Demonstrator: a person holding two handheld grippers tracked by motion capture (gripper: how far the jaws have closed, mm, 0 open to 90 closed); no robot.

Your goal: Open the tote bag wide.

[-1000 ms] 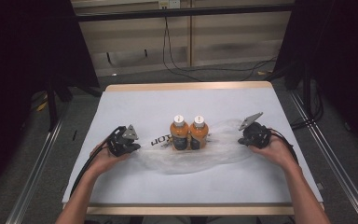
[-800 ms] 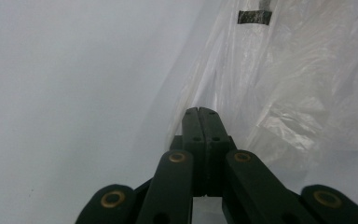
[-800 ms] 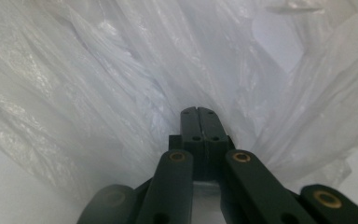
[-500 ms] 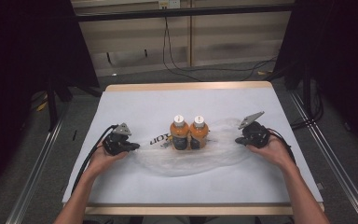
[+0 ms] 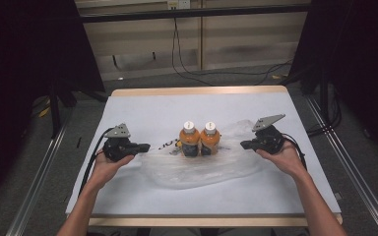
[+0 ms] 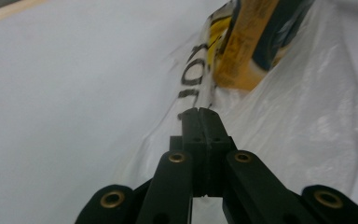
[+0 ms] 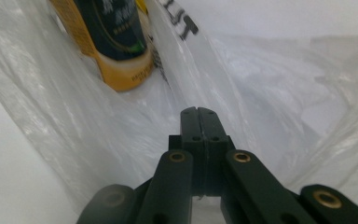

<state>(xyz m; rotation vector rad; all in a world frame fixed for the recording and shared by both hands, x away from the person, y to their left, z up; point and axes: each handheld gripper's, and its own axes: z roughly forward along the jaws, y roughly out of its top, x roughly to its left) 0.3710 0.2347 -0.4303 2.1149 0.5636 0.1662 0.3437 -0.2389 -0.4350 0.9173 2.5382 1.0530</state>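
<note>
Two orange juice bottles (image 5: 199,139) stood upright, touching each other, inside a clear plastic bag (image 5: 202,167) spread on the white table (image 5: 147,110). The left gripper (image 5: 145,146) pinched the bag's left edge with jaws closed. The right gripper (image 5: 243,144) did the same at the right edge, with crumpled film between it and the bottles.

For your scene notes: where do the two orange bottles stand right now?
In the high view the two orange bottles stand upright, side by side, mid-table on the clear plastic bag, between the left gripper and right gripper.
</note>
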